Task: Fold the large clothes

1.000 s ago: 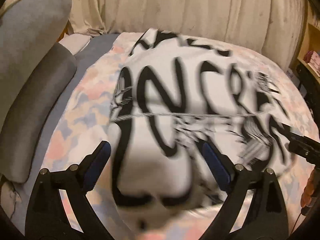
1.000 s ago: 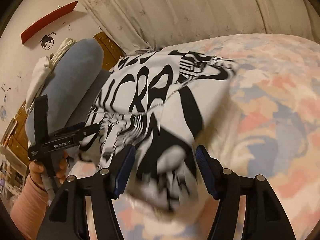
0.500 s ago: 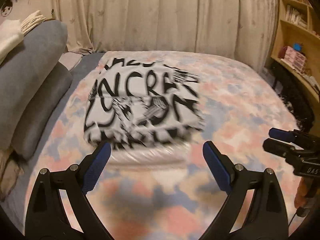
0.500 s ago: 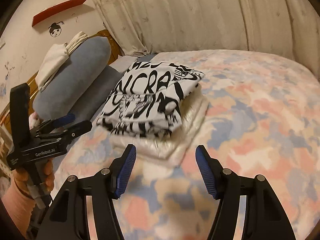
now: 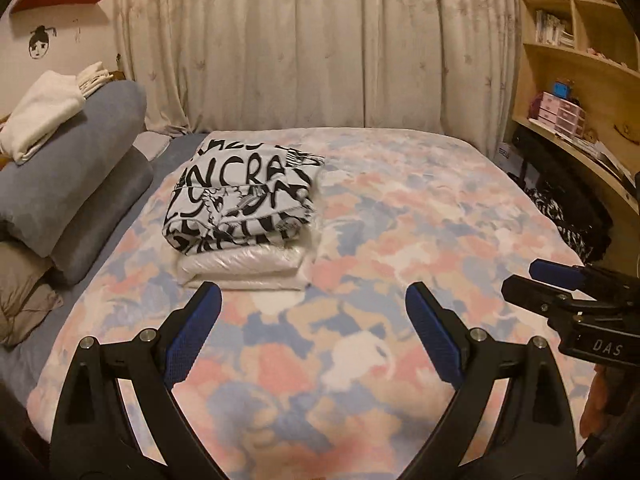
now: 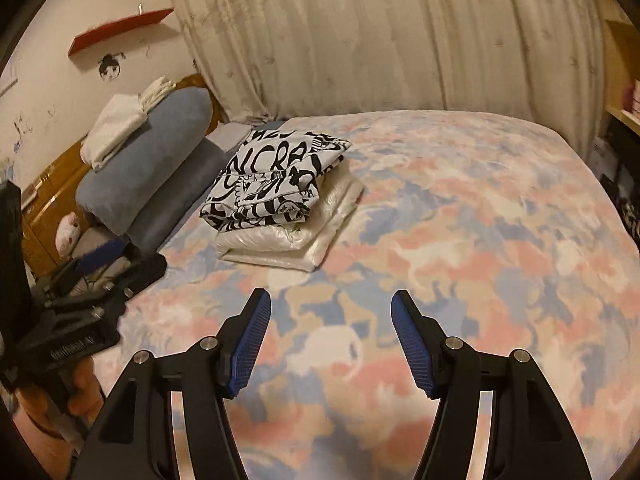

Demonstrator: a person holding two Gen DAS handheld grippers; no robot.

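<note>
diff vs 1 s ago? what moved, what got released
Both grippers have backed away from the black-and-white printed garment, which filled both views a second ago. The left gripper and right gripper are open with nothing between the fingers. The folded garment now rests atop the white folded item on the bed. Pillows unchanged.
</note>
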